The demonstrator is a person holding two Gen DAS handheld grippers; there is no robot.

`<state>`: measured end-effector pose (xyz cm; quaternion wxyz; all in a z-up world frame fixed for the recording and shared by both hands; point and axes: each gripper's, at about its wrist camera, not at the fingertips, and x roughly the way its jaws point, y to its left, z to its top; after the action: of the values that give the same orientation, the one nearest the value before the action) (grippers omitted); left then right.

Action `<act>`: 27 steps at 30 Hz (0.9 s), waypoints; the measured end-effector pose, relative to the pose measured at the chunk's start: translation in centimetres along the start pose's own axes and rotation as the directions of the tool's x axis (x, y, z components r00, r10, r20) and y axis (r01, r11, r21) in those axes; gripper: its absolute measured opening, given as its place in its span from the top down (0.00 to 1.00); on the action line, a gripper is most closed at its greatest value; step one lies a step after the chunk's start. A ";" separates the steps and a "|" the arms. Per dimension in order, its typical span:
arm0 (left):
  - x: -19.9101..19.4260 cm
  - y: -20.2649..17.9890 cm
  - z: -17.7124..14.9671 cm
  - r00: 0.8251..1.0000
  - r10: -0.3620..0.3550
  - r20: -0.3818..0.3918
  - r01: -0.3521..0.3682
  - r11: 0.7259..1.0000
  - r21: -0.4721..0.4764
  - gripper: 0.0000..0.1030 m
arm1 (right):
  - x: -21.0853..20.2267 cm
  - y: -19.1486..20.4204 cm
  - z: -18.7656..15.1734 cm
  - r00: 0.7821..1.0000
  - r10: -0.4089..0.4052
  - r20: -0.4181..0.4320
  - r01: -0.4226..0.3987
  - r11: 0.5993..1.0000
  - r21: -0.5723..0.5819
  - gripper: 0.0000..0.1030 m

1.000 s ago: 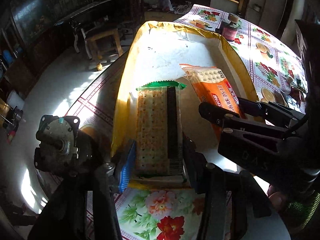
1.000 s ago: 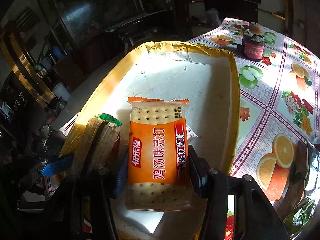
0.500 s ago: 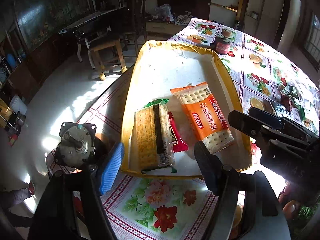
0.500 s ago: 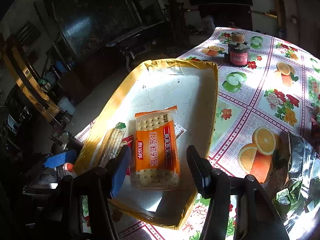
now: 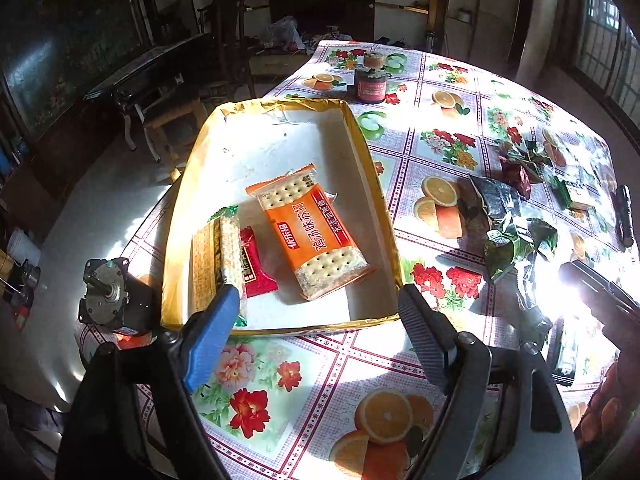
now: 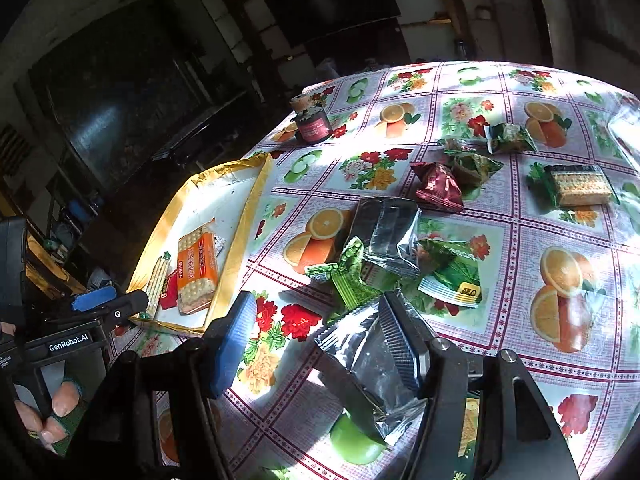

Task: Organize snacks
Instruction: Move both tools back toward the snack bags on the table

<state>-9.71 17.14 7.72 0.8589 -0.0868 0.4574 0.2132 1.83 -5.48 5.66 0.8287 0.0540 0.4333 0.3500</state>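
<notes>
A yellow-rimmed tray (image 5: pixel 374 184) (image 6: pixel 244 216) holds an orange cracker pack (image 5: pixel 312 236) (image 6: pixel 197 266), a green-ended cracker pack (image 5: pixel 218 256) on its edge, and a small red packet (image 5: pixel 254 264). My left gripper (image 5: pixel 316 320) is open and empty, just in front of the tray's near rim. My right gripper (image 6: pixel 316 336) is open and empty above a silver packet (image 6: pixel 368 364) on the table. Several loose snacks lie on the flowered cloth: a silver bag (image 6: pixel 386 236), green packets (image 6: pixel 452 276), a maroon packet (image 6: pixel 438 186), a cracker pack (image 6: pixel 580 188).
A dark jar (image 5: pixel 370 80) (image 6: pixel 312 122) stands beyond the tray. A black pen-like object (image 5: pixel 624 216) lies at the table's far right. The table edge drops to the floor at the left, with a stool (image 5: pixel 176 120) and dark furniture beyond.
Both grippers let go of their cracker packs in the tray and pulled back. The right gripper swung right over the loose snacks.
</notes>
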 end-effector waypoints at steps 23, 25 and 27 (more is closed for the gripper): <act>1.3 -10.2 2.5 0.990 -0.125 -0.070 0.132 0.985 0.109 0.17 | -4.0 -8.2 -2.5 0.996 -0.085 0.029 0.079 0.985 0.153 0.38; 1.9 -10.9 3.4 0.987 -0.143 -0.078 0.151 0.983 0.109 0.17 | -3.9 -8.3 -2.0 0.995 -0.088 0.036 0.082 0.985 0.150 0.38; 2.6 -11.7 4.3 0.986 -0.139 -0.090 0.149 0.982 0.117 0.17 | -3.8 -8.1 -1.5 0.995 -0.092 0.044 0.086 0.987 0.138 0.38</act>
<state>-0.02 8.90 7.45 0.8564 -0.0752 0.4970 0.1182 3.56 -14.23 4.15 0.8485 0.0999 0.4373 0.2808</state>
